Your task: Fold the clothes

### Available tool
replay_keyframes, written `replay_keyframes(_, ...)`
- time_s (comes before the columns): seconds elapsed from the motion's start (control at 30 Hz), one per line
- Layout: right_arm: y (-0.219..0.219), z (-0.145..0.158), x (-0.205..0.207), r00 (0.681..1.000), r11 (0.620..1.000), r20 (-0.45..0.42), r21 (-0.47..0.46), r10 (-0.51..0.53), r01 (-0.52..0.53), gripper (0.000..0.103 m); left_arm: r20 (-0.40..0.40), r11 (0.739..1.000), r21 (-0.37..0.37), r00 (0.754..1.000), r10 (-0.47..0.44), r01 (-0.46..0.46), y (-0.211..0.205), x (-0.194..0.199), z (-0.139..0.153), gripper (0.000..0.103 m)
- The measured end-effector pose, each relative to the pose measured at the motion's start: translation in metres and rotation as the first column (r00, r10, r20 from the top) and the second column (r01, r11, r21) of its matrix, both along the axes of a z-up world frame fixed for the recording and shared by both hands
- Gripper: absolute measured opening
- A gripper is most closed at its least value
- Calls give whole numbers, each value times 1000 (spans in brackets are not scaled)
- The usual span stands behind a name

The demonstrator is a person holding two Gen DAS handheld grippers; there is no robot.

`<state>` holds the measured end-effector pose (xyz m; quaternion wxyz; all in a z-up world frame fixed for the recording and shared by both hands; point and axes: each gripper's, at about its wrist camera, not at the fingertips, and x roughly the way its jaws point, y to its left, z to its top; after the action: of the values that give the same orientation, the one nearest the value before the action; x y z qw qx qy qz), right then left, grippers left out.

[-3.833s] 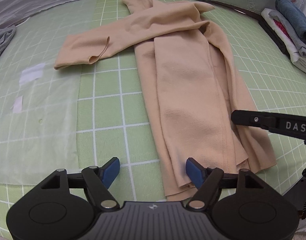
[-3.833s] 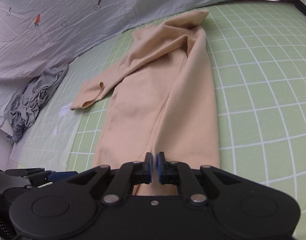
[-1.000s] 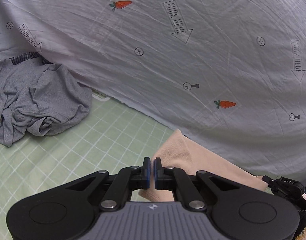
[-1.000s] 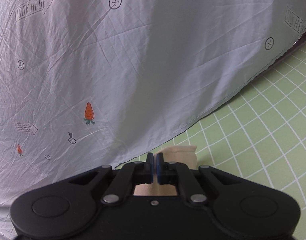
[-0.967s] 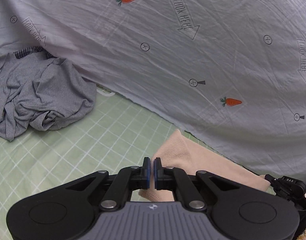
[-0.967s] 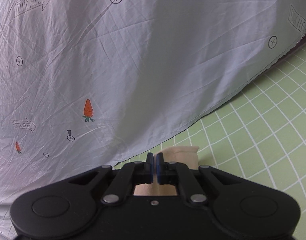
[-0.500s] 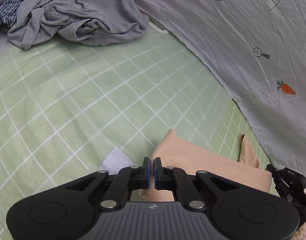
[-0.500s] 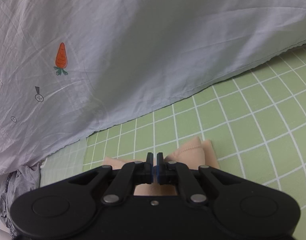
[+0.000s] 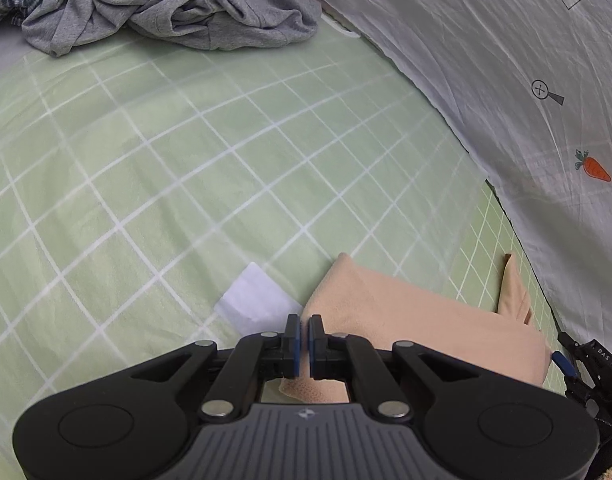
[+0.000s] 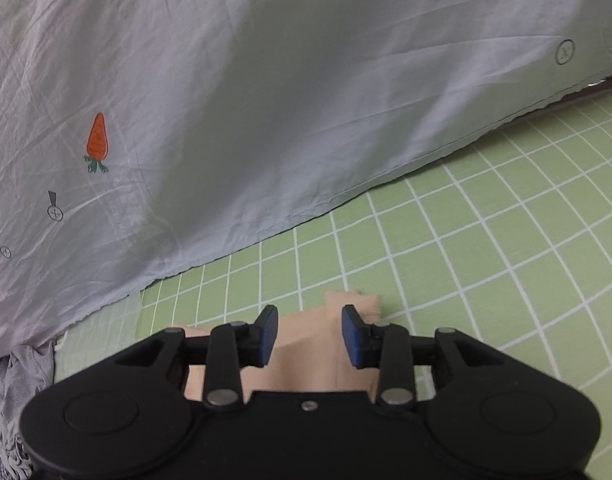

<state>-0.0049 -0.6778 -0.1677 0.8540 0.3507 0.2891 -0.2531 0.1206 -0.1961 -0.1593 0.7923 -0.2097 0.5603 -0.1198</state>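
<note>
While the left tongs (image 9: pixel 304 346) pinch the near edge of the beige garment (image 9: pixel 417 320), lying on the green grid mat (image 9: pixel 186 184) beside the white sheet (image 9: pixel 505 80), the right tongs (image 10: pixel 309 336) gape over it, holding nothing; I judge the left should let go low, keeping the edges aligned.

Left hand-held gripper (image 9: pixel 304 346) clamped; right hand-held gripper (image 10: pixel 309 336) parted.

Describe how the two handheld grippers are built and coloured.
The left gripper has a ribbed grey body with a small logo, black linkage arms with silver pivot pins, and blue pads. The right gripper is all black, with the same silver pins, a centre screw, and blue pads.
</note>
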Motion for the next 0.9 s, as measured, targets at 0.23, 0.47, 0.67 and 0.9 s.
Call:
replay_keyframes(0.23,17,-15,-46,997,1000,-72,18,3,-2,15,-9,1000,6,1000,-6,6,-4,-3,-5,4)
replay_keyframes(0.47,53,-30,-49,982,996,-180,-51,58,-68,18,-34,999,-29,999,-21,20,-5,-4,-7,4)
replay_keyframes(0.67,51,-23,-65,986,999,-164,-30,19,-24,36,-45,975,-221,998,-47,36,-17,-12,0,4)
replay_keyframes(0.9,59,-23,-110,984,999,-175,-17,-37,35,62,-59,797,-595,982,-177,108,-61,-14,15,4)
